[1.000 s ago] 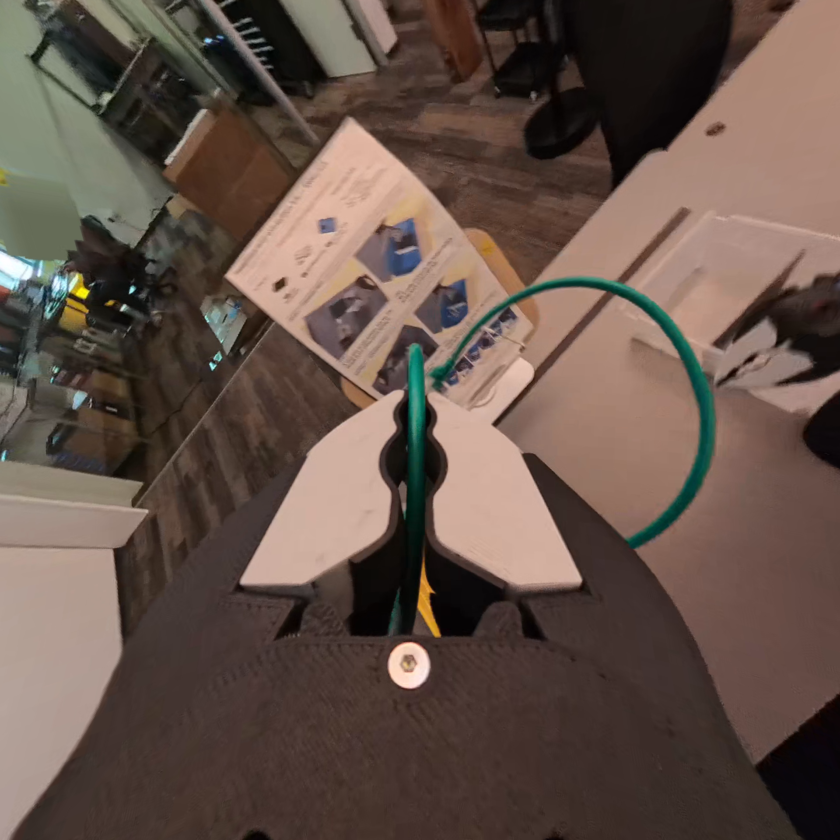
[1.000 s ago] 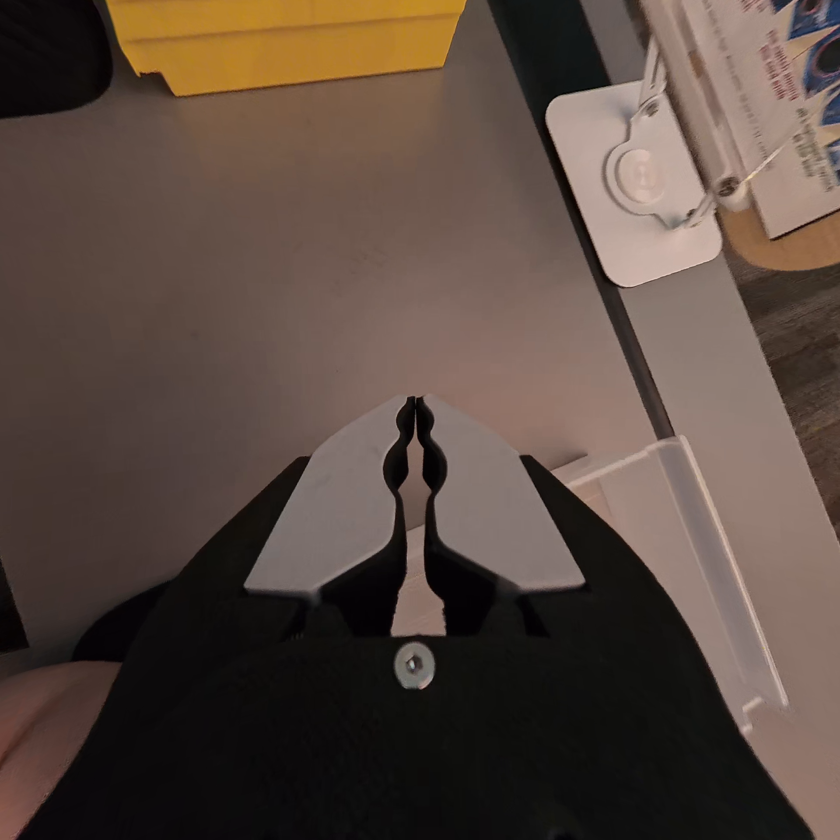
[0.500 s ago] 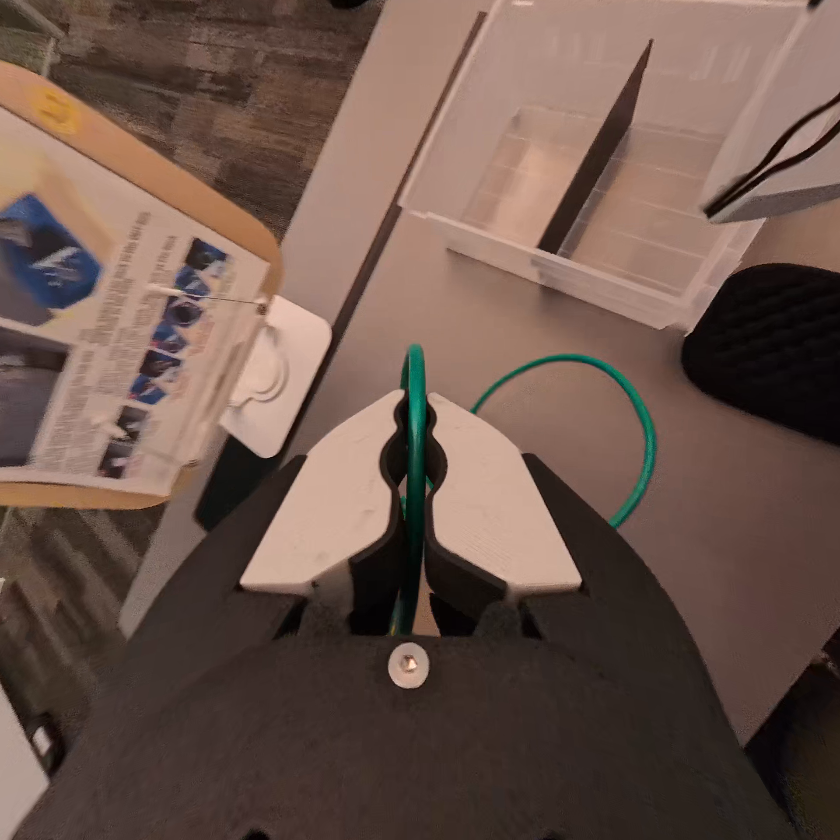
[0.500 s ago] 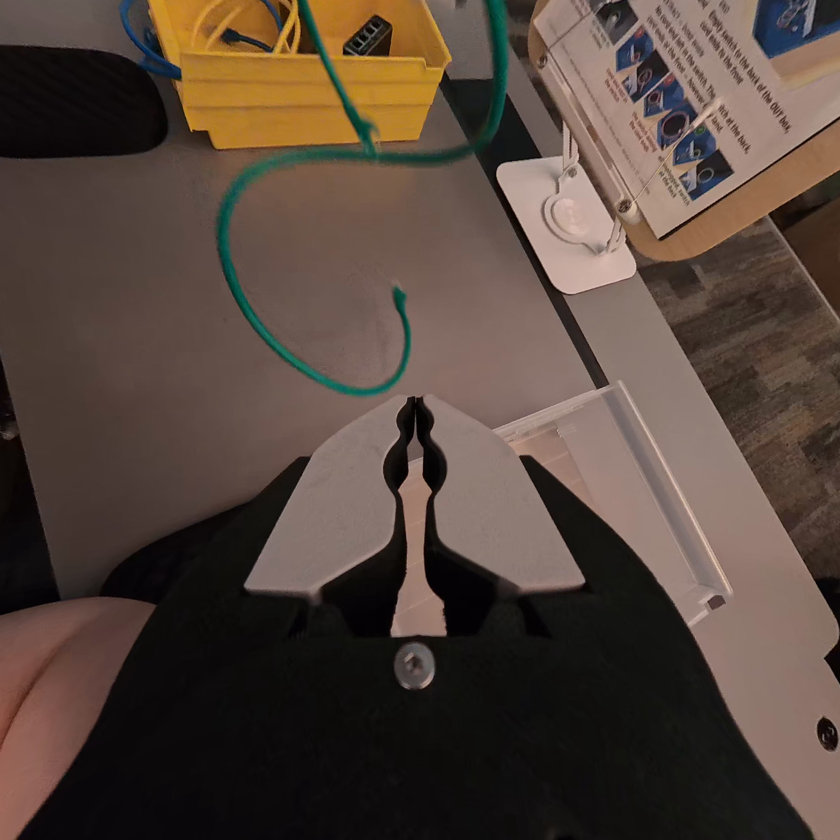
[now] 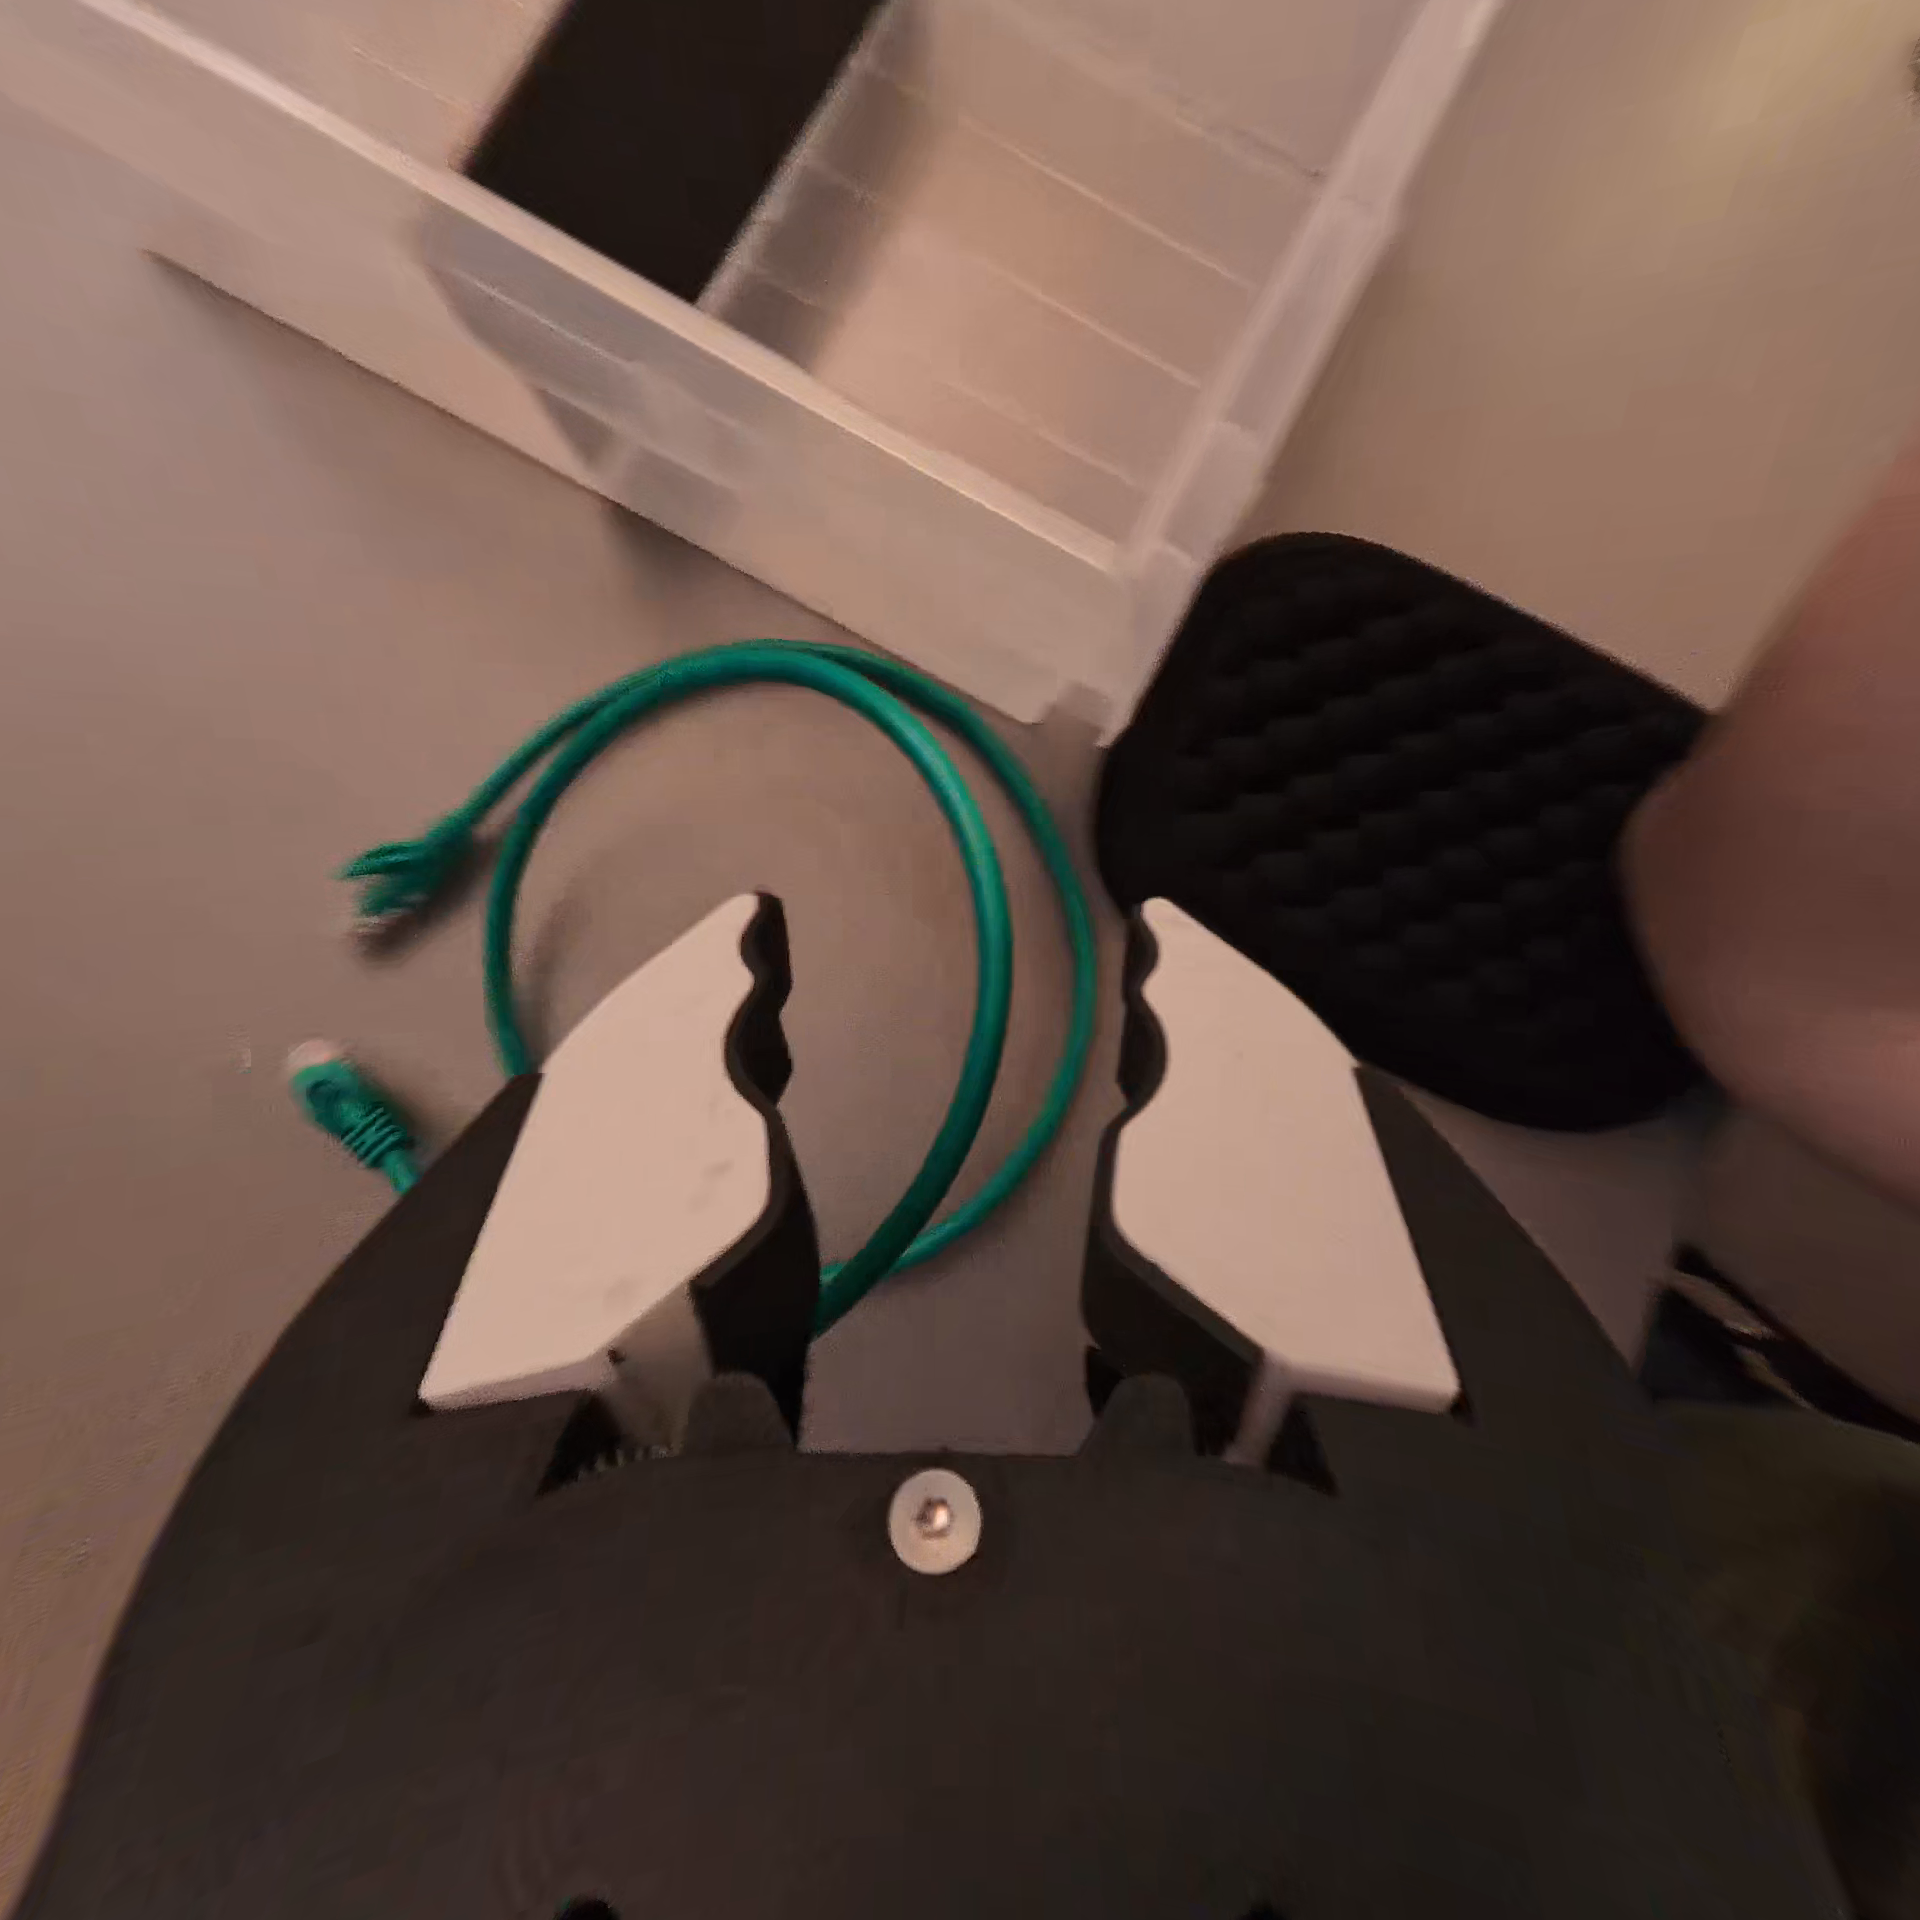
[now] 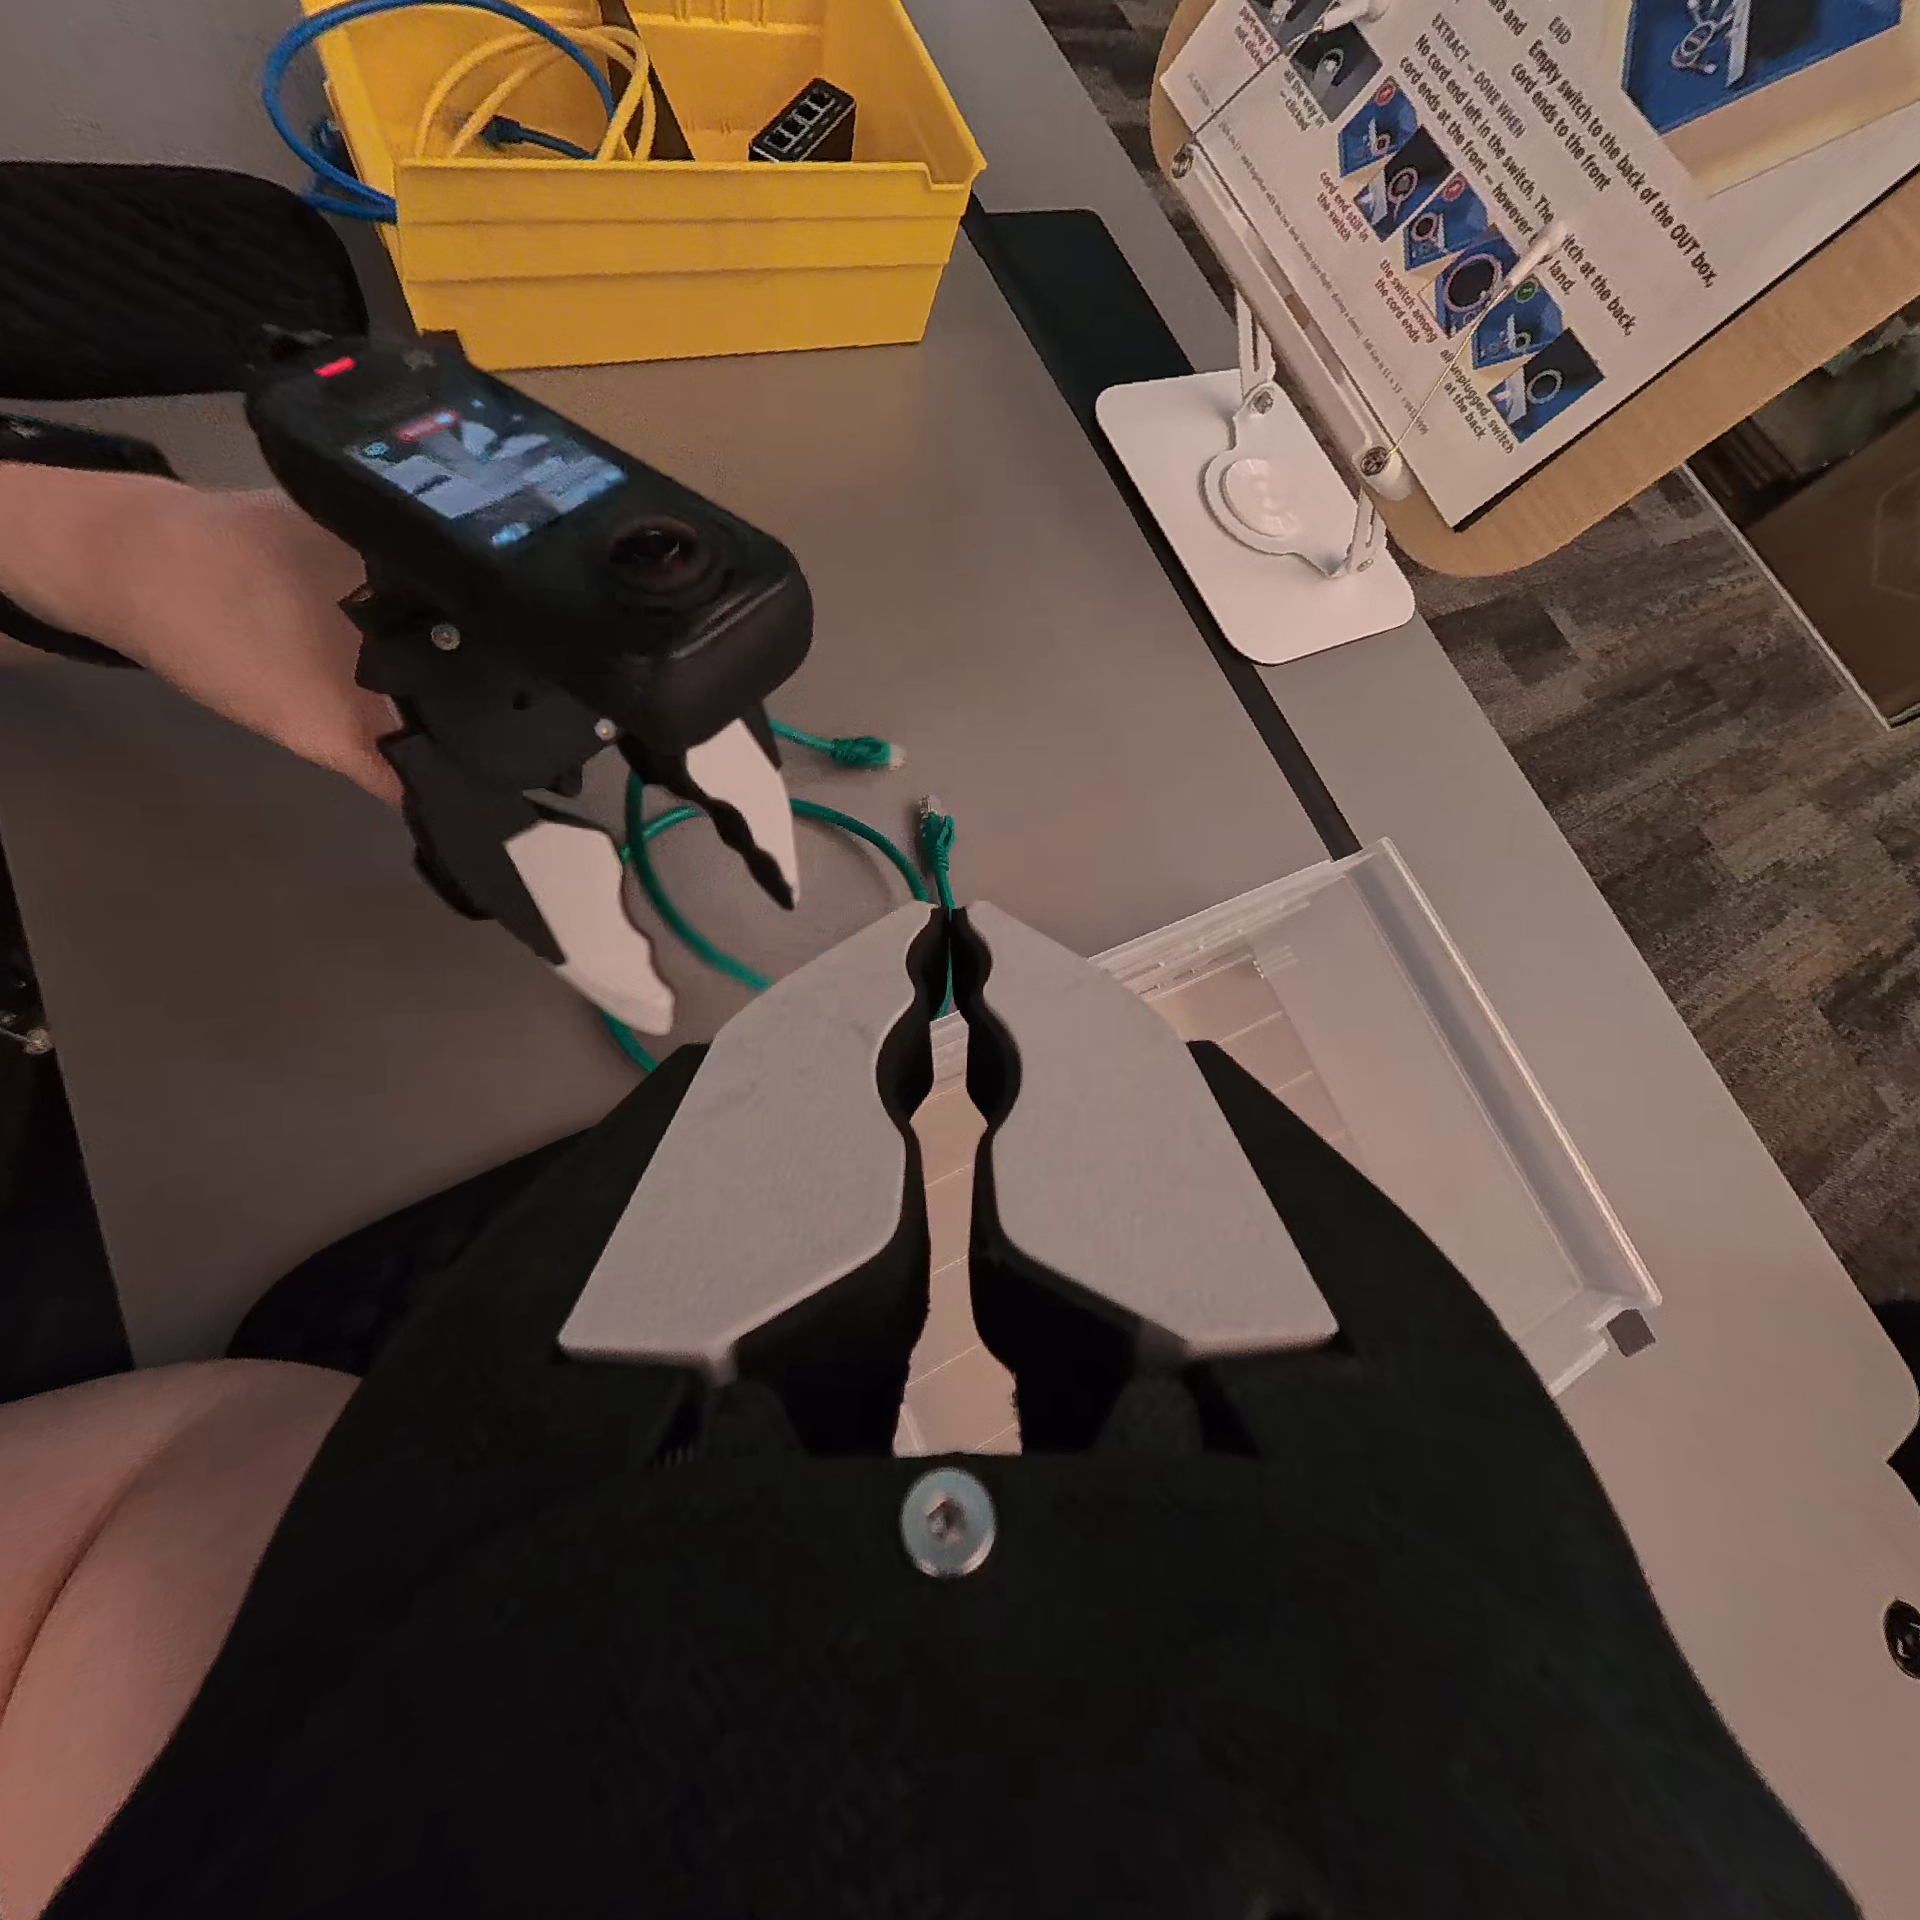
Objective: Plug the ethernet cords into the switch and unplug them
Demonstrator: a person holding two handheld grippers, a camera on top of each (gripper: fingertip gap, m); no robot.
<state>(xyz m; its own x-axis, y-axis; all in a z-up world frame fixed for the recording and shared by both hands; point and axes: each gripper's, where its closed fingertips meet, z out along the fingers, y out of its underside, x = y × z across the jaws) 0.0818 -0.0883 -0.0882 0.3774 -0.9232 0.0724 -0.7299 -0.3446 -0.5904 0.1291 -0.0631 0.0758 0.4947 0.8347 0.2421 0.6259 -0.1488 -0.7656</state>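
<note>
A green ethernet cord lies coiled on the grey table, with its two plugs free at the left. My left gripper is open and empty, just above the coil. In the right wrist view the left gripper hovers over the cord. My right gripper is shut and empty; one green plug lies on the table just beyond its tips. The black switch sits in a yellow bin at the far side, with yellow and blue cords.
A clear plastic bin with a dark divider stands beyond the cord; it also shows in the right wrist view. A black pad lies to the right. A white stand holds an instruction sheet at the table's edge. Left tips to right tips: about 15 cm.
My left gripper has opened and let go of the green cord, which now lies on the table. The left view has tipped down toward the table. The right gripper stays shut.
</note>
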